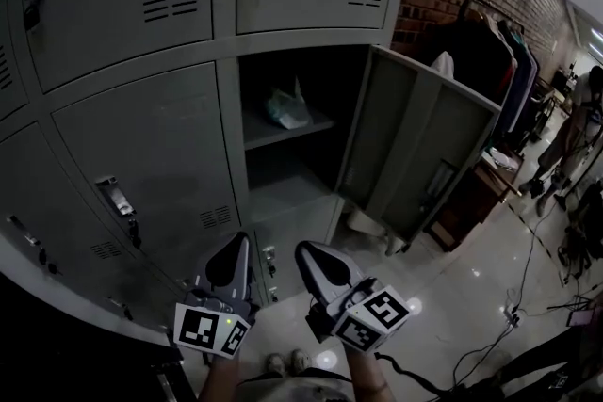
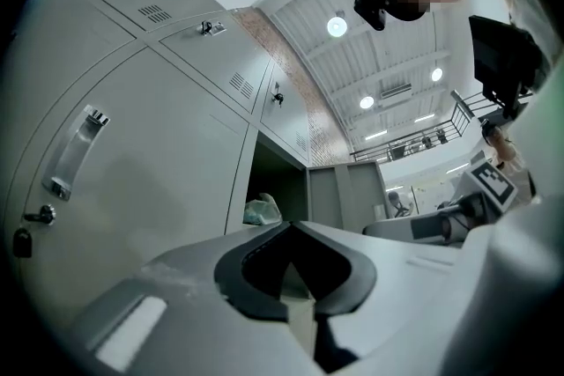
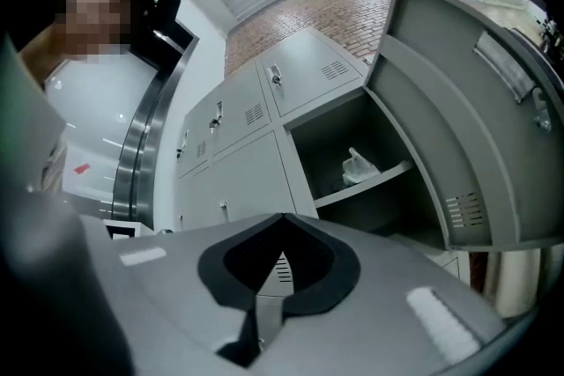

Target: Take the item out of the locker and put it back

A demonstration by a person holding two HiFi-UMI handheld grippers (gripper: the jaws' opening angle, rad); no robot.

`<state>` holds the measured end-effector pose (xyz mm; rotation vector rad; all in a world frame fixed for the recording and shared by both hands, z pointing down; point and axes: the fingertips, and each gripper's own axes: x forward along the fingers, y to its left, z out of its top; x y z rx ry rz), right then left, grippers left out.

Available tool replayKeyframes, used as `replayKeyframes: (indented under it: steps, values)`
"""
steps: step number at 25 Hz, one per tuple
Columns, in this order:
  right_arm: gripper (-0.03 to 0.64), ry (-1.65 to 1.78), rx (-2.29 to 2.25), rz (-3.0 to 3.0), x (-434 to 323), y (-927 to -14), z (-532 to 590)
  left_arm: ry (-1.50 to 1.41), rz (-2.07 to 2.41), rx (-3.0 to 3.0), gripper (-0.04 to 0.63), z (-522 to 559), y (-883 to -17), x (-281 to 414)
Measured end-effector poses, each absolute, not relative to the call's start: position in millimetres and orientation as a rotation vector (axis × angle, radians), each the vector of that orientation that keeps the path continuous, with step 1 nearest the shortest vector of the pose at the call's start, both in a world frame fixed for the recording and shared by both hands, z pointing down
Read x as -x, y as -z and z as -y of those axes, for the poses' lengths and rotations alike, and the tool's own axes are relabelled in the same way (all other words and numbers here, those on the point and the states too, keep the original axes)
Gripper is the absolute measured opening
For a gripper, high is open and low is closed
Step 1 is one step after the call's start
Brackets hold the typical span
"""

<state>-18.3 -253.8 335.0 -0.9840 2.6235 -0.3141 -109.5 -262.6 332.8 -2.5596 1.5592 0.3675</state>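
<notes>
Head view has us facing the open locker (image 1: 283,188), its door (image 1: 424,146) swung wide right, so the way in is free. The bag (image 1: 287,108) sits on the shelf (image 1: 264,127) inside. We judge this the approach: left gripper (image 1: 234,245) and right gripper (image 1: 309,251) hang low, fingers together on nothing. One must open and clear the shelf's edge.
</notes>
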Motion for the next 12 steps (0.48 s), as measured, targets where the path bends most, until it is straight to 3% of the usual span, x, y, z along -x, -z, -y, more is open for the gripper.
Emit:
replayKeyframes:
  steps: [8, 9, 10, 11, 12]
  values:
    - [0.018, 0.201, 1.103, -2.623, 6, -313, 314, -0.382, -1.570, 2.555, 0.005, 281, -332, 104]
    - [0.107, 0.183, 1.118, -2.620, 7, -304, 331, -0.383, -1.573, 2.557, 0.005, 282, -332, 104]
    - [0.274, 0.172, 1.133, -2.618, 7, -294, 349, -0.384, -1.575, 2.560, 0.005, 283, -333, 104]
    - [0.360, 0.167, 1.157, -2.615, 7, -285, 369, -0.384, -1.577, 2.562, 0.005, 284, -334, 104]
    - [0.384, 0.171, 1.191, -2.610, 7, -276, 392, -0.383, -1.577, 2.564, 0.005, 285, -334, 104]
